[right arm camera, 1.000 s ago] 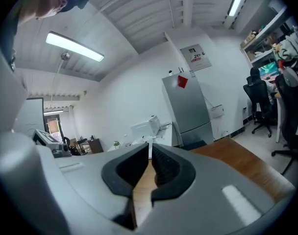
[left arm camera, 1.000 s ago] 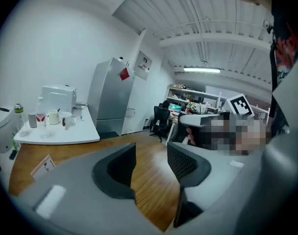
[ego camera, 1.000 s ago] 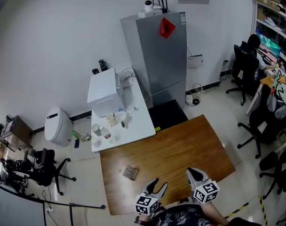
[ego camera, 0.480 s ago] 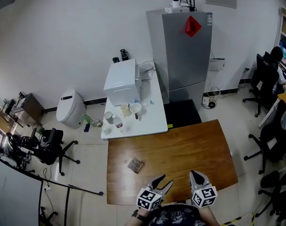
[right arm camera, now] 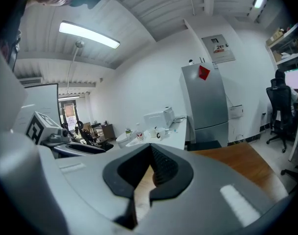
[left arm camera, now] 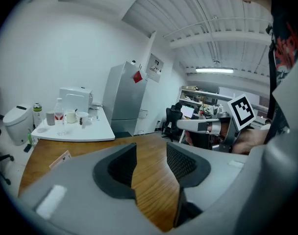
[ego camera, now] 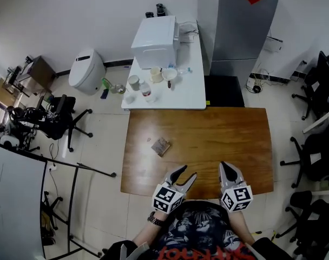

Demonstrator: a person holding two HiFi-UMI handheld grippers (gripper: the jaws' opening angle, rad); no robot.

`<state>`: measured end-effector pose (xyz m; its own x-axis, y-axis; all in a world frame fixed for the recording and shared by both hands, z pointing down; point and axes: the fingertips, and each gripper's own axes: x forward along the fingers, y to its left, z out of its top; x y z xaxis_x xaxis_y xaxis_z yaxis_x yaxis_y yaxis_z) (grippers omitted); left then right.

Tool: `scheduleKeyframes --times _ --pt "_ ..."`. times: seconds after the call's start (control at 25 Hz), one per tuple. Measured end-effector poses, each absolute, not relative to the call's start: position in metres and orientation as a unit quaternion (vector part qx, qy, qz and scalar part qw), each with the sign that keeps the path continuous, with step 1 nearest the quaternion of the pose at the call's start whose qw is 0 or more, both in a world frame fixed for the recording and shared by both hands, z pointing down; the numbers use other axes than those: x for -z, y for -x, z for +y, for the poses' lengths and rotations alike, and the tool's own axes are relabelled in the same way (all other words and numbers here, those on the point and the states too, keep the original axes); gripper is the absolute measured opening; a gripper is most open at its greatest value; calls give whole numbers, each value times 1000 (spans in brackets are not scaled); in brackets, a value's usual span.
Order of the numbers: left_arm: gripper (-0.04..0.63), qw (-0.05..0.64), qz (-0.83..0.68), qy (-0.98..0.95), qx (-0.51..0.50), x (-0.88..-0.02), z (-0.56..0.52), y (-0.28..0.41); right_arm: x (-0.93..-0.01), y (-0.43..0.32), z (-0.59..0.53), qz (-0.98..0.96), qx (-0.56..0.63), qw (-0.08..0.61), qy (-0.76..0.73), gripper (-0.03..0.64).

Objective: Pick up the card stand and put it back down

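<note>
Head view: card stand [ego camera: 160,146] rests on table [ego camera: 224,137], eleven o'clock from empty, parted left gripper [ego camera: 182,174]; right gripper [ego camera: 226,167] pinched together; awaiting lift or already returned.

Grey left gripper [ego camera: 188,171], wood-brown table [ego camera: 224,137]

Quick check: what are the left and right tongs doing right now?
Left tongs: open, nothing between them.
Right tongs: shut, holding nothing.
</note>
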<state>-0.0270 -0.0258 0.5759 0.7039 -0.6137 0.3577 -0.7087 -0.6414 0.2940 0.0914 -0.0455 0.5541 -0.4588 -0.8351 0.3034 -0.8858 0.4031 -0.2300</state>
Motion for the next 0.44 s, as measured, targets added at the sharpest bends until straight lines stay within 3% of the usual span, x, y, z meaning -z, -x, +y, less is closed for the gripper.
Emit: scheduleKeyframes --times 0.44 --pt "193 226 -423 -871 -107 -587 -26 75 -555 -44 -60 -863 -178 87 -464 0"
